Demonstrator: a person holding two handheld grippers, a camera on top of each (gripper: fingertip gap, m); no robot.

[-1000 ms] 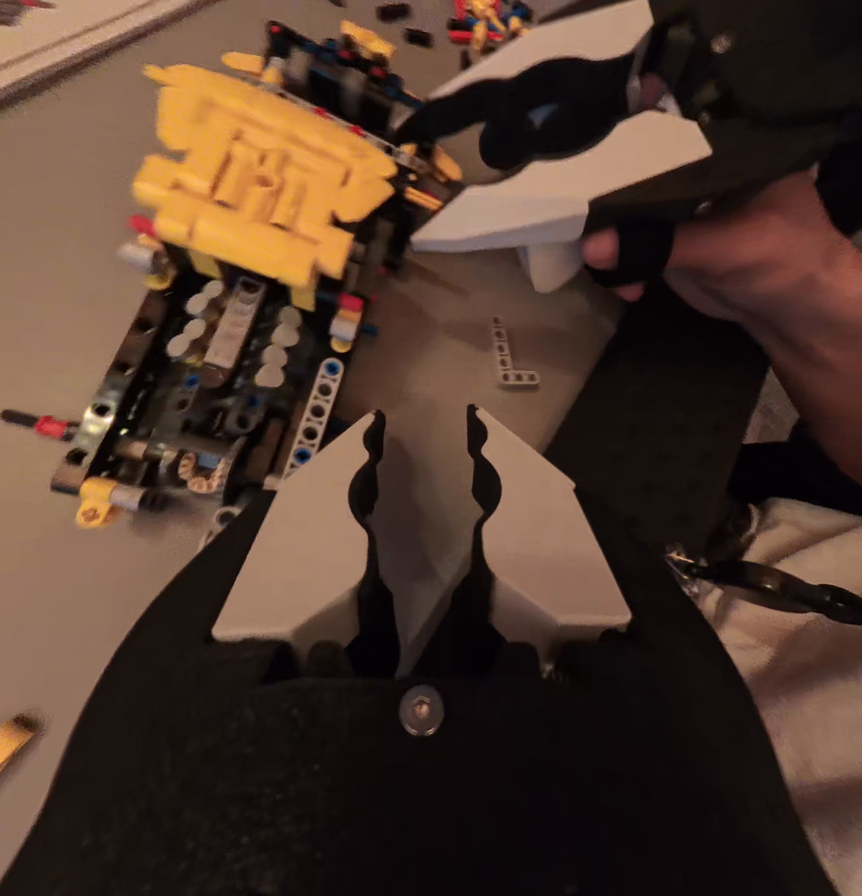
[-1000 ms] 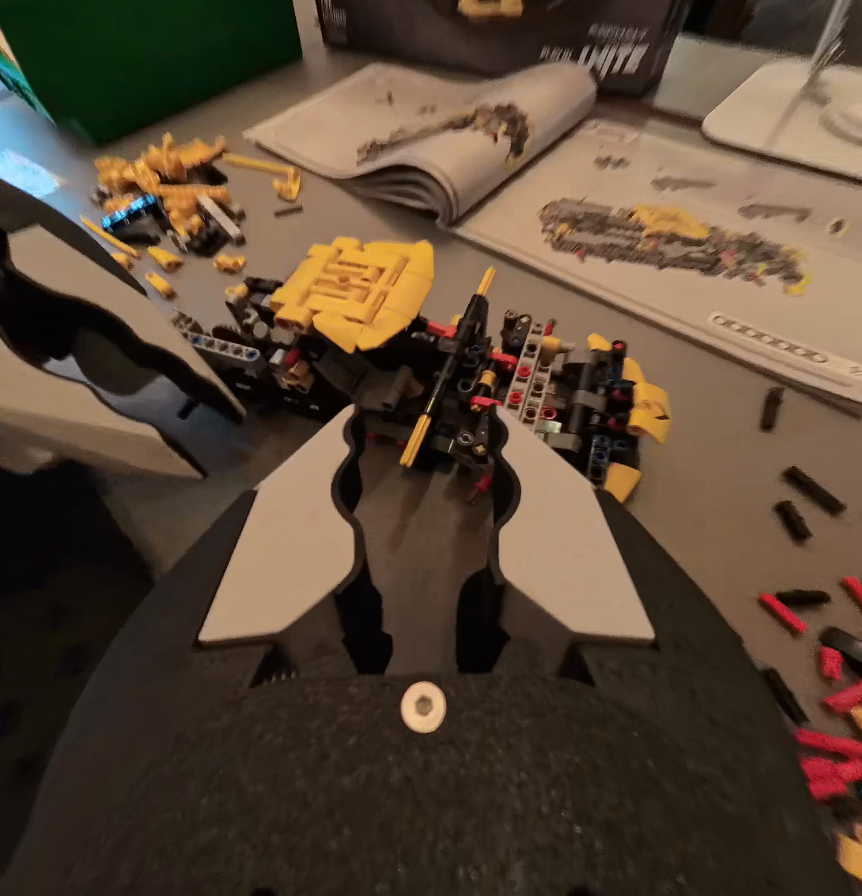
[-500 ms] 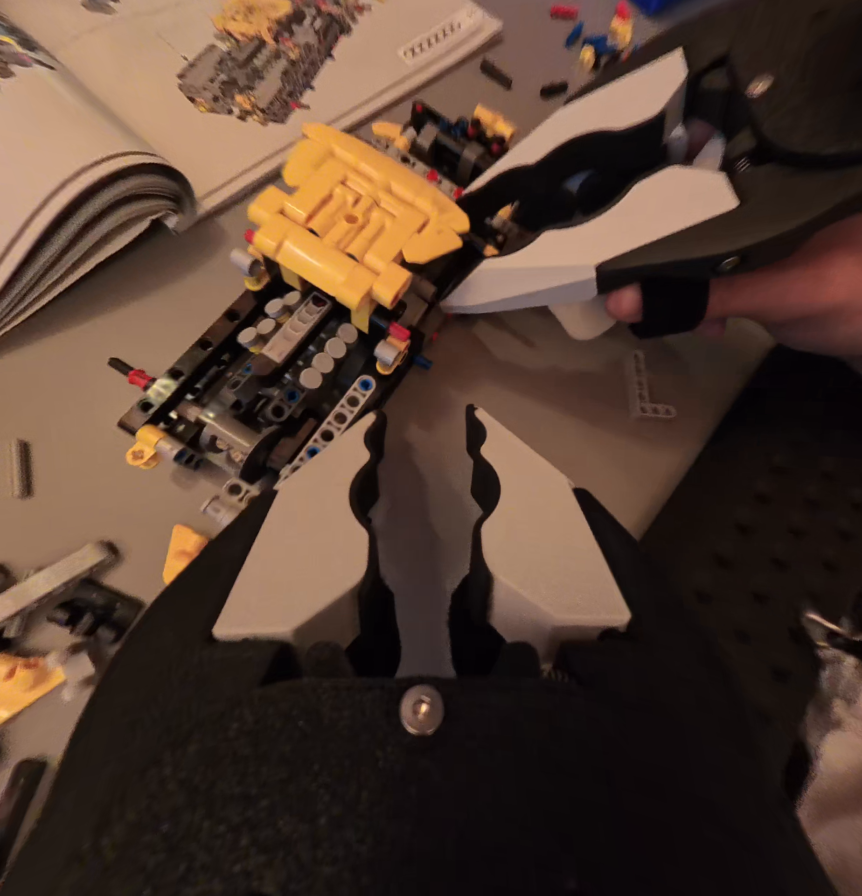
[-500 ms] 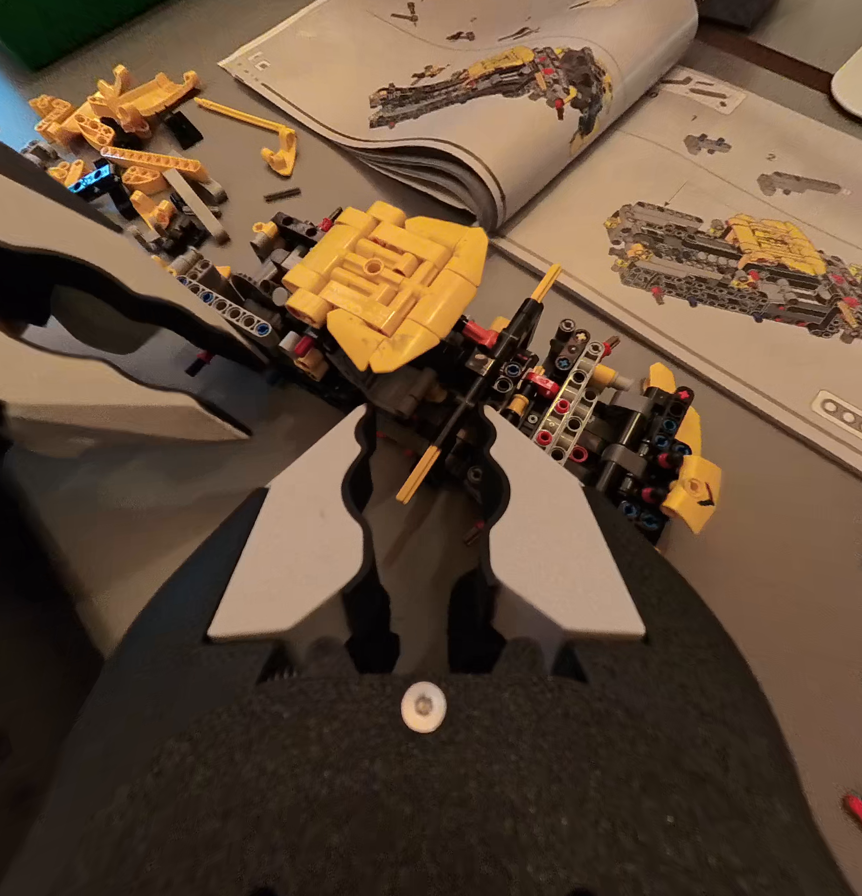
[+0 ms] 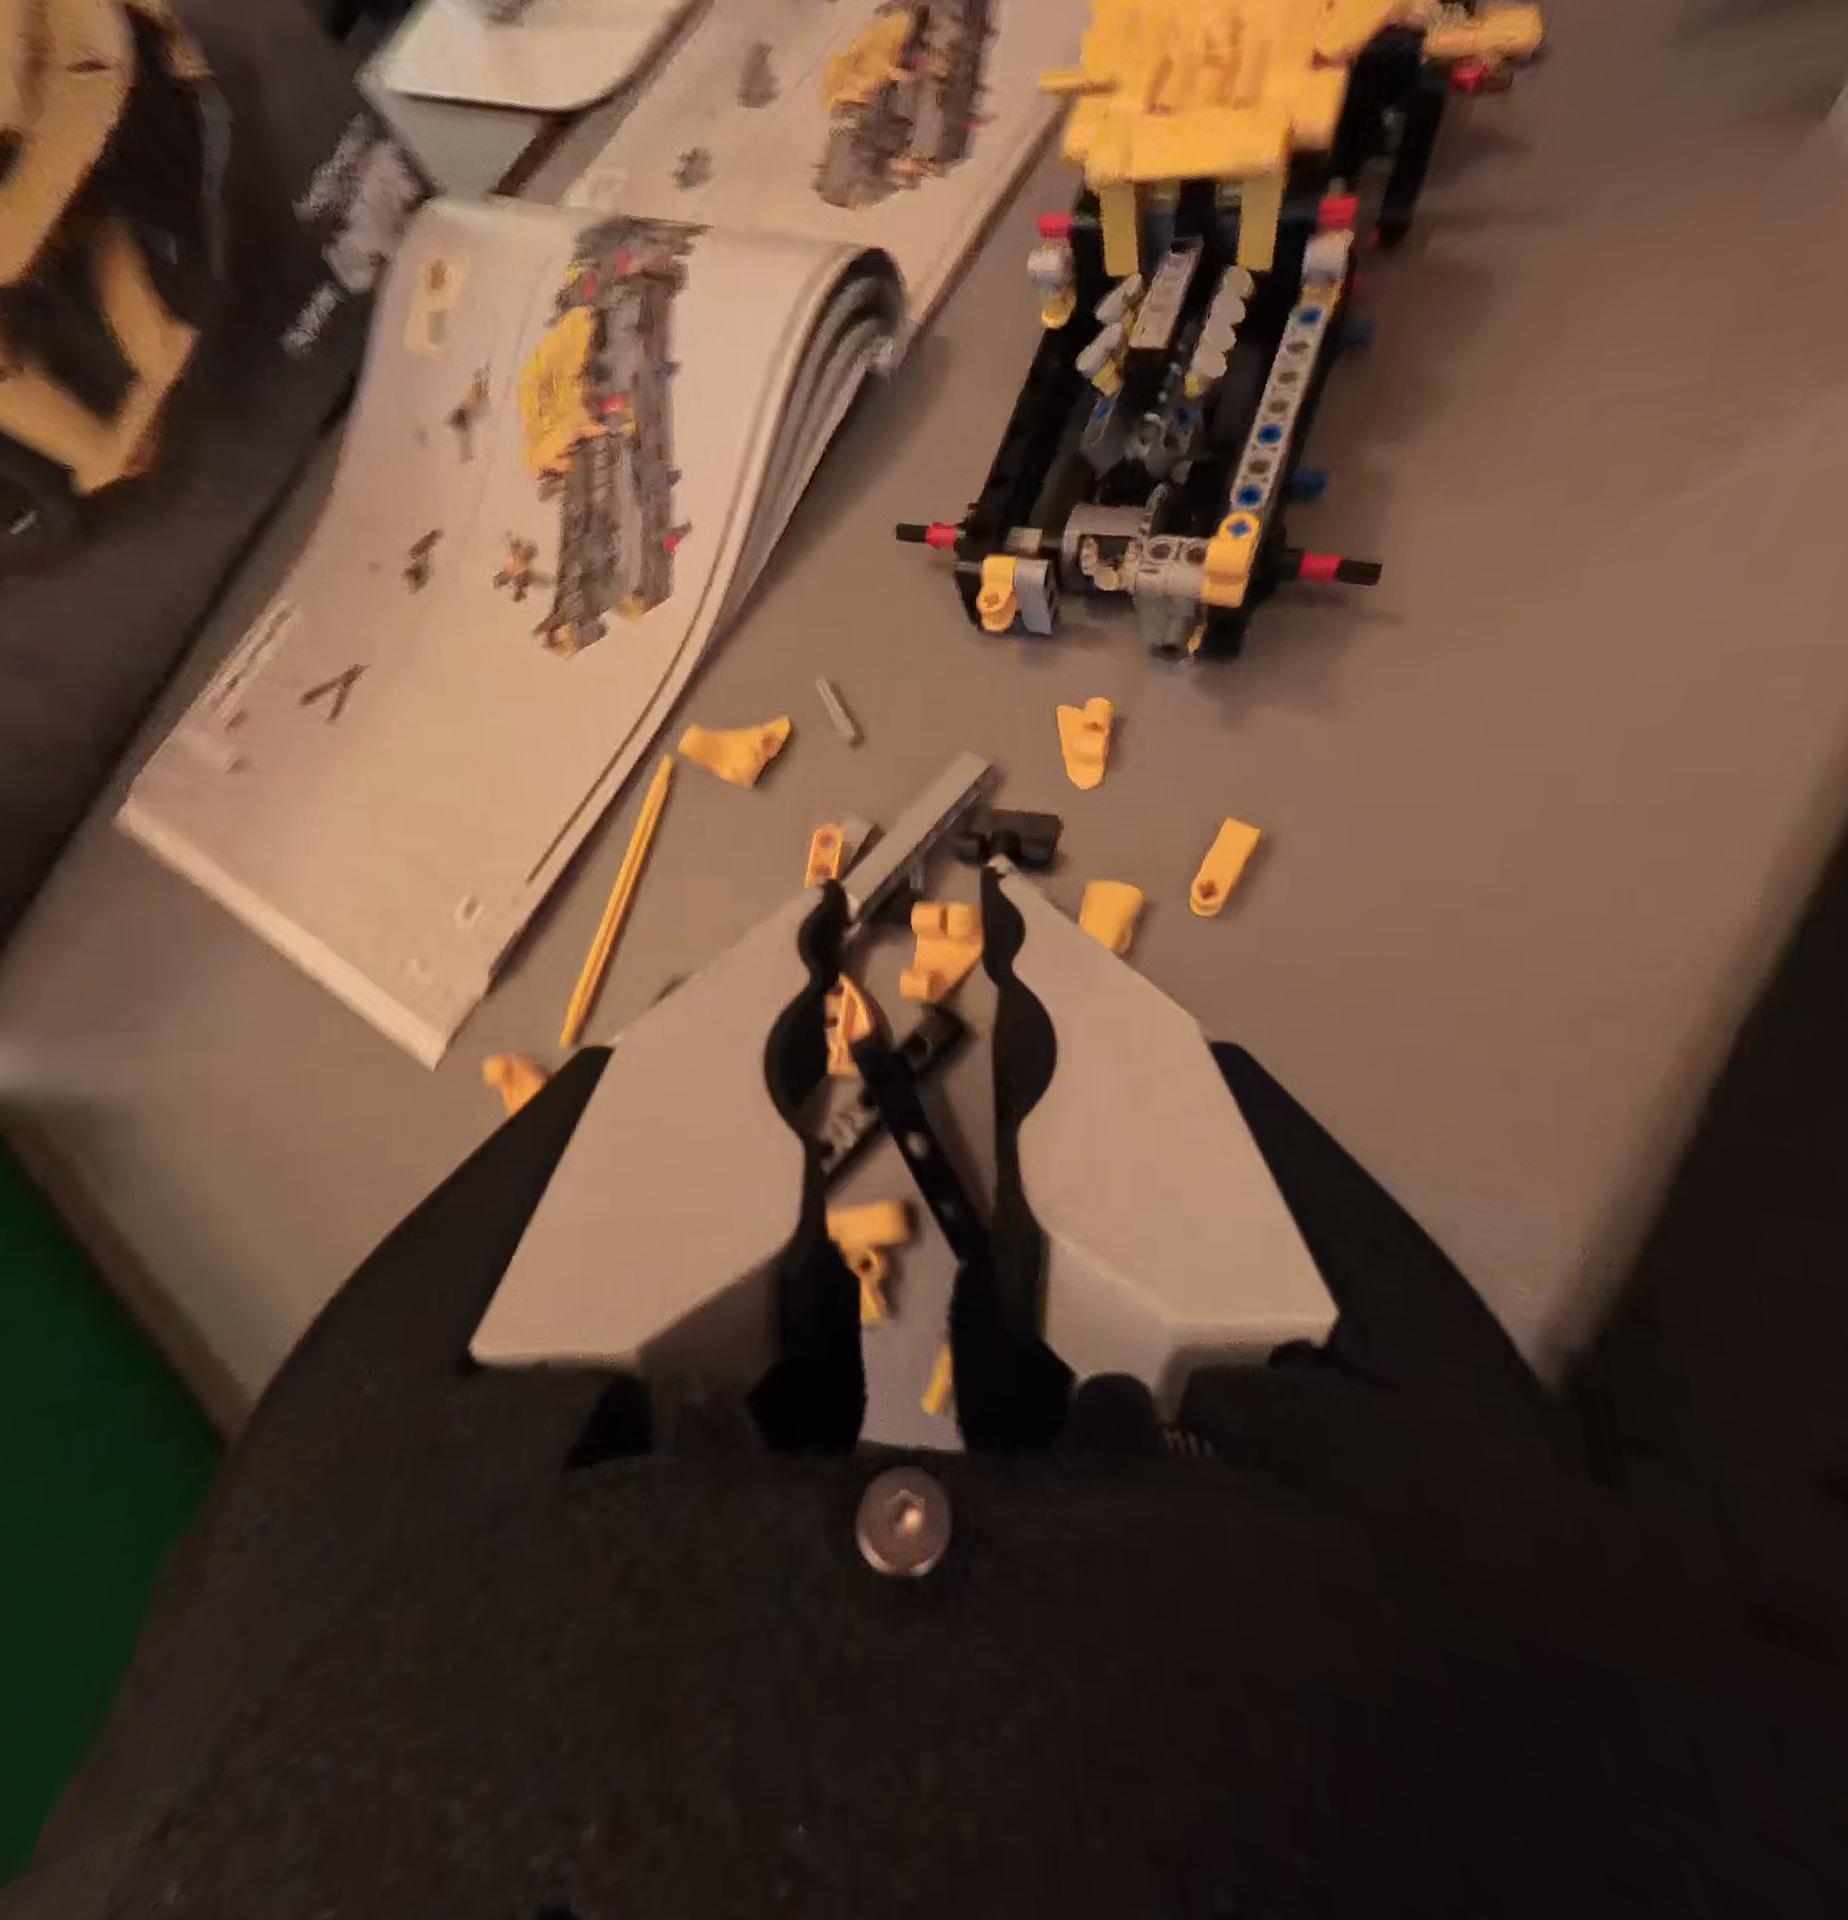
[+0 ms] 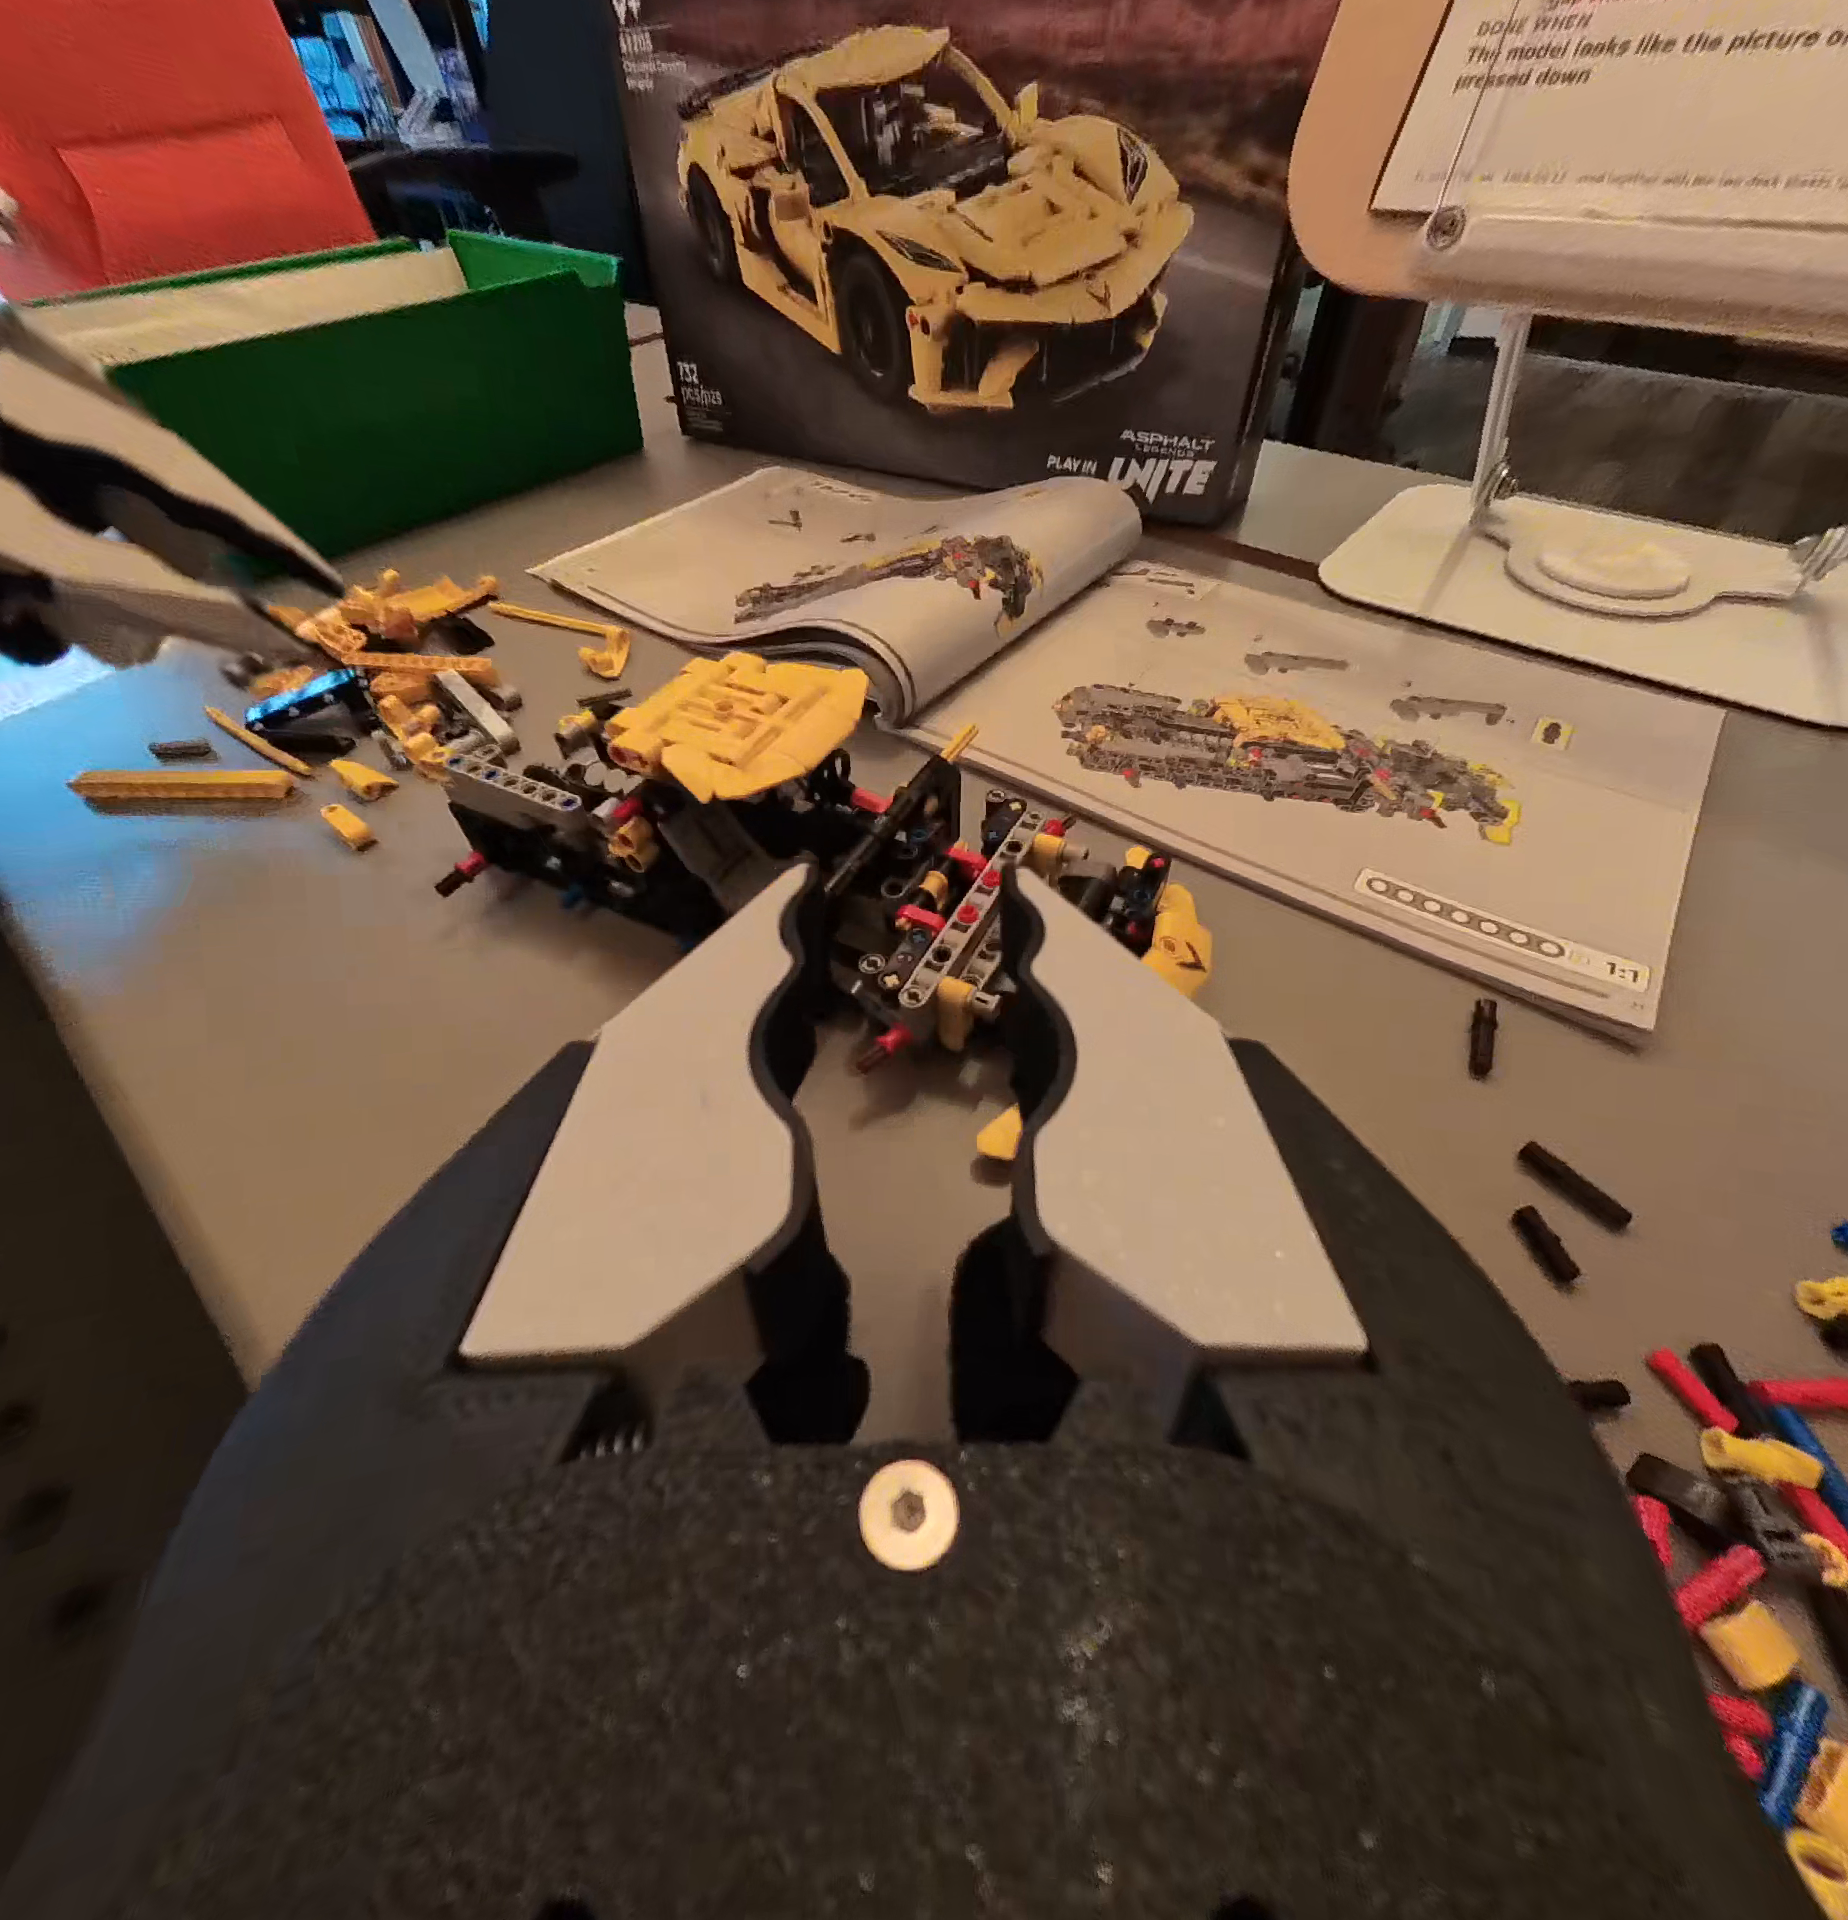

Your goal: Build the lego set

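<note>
The grey worktop [image 6: 276,1039] is strewn with pieces. I have my left claw [image 5: 909,883] parted and empty over loose yellow bits [image 5: 941,945] near the left edge. My right claw [image 6: 909,883], also parted and empty, hovers at the half-built car [image 6: 795,821] mid-worktop, beside the open booklet [image 6: 1003,582].

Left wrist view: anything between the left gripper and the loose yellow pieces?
Nothing visible. The left gripper is open directly over the loose yellow pieces on the grey table; a black beam lies among them, not covering them.
</note>
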